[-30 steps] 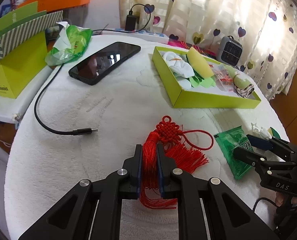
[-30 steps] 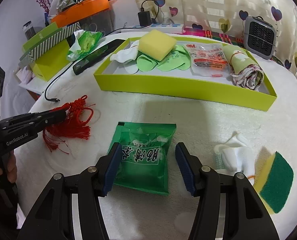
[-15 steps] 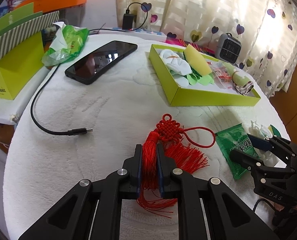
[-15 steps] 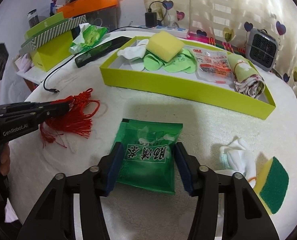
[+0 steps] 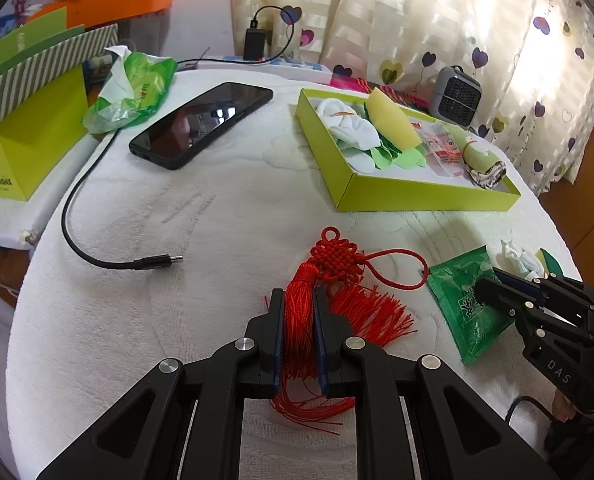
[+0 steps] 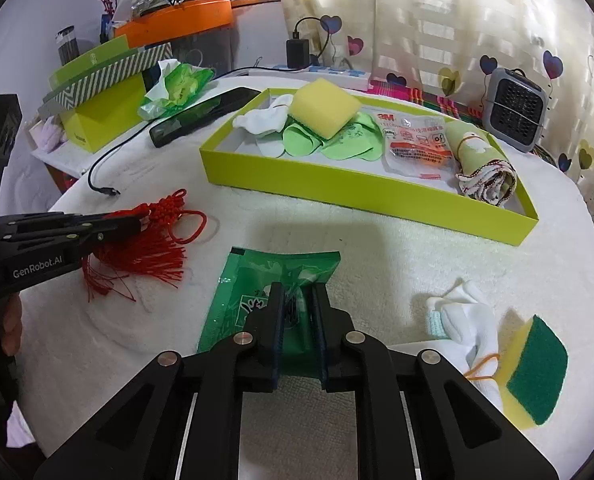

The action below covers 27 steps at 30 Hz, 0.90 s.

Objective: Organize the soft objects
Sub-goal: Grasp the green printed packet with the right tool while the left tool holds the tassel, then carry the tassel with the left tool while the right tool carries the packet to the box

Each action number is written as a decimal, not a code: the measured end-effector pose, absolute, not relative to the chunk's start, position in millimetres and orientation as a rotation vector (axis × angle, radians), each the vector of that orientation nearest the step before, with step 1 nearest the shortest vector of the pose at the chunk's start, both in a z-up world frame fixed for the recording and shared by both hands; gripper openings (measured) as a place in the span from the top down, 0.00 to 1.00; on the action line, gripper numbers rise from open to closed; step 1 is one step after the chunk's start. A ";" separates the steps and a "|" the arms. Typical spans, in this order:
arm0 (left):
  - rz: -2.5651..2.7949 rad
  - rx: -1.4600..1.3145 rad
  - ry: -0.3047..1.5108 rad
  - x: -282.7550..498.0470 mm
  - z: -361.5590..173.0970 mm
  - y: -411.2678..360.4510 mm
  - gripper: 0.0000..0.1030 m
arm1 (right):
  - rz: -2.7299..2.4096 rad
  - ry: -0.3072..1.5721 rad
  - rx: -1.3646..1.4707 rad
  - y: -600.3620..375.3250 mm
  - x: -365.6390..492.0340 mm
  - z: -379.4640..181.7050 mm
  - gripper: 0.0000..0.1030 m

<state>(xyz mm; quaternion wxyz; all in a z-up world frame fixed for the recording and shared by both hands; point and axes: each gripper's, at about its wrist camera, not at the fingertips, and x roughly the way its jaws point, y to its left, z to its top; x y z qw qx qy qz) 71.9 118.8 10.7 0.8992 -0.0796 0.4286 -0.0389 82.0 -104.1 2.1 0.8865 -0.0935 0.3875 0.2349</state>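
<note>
Now the right gripper (image 6: 299, 300), jaws having just closed, pinches the green packet (image 6: 253, 304) on the white tablecloth (image 5: 217, 216); the left gripper (image 5: 299, 308) clamps the red tassel (image 5: 329, 280) near the green tray (image 6: 337, 192).

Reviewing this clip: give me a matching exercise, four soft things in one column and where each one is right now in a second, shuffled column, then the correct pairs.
Things:
1. red tassel knot
2. green packet
3. plain yellow sponge
4. green-topped sponge

Places:
A. inside the lime tray, on top of the green cut-outs
B. pinched in the right claw
C. loose on the white tablecloth beside a white sock
D. pinched in the left claw

Pairs: 1-D, 2-B, 3-A, 4-C
</note>
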 end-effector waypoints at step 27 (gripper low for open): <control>-0.131 -0.144 0.810 65.7 43.0 103.3 0.89 | 0.513 0.751 -0.068 -122.8 80.6 20.8 0.91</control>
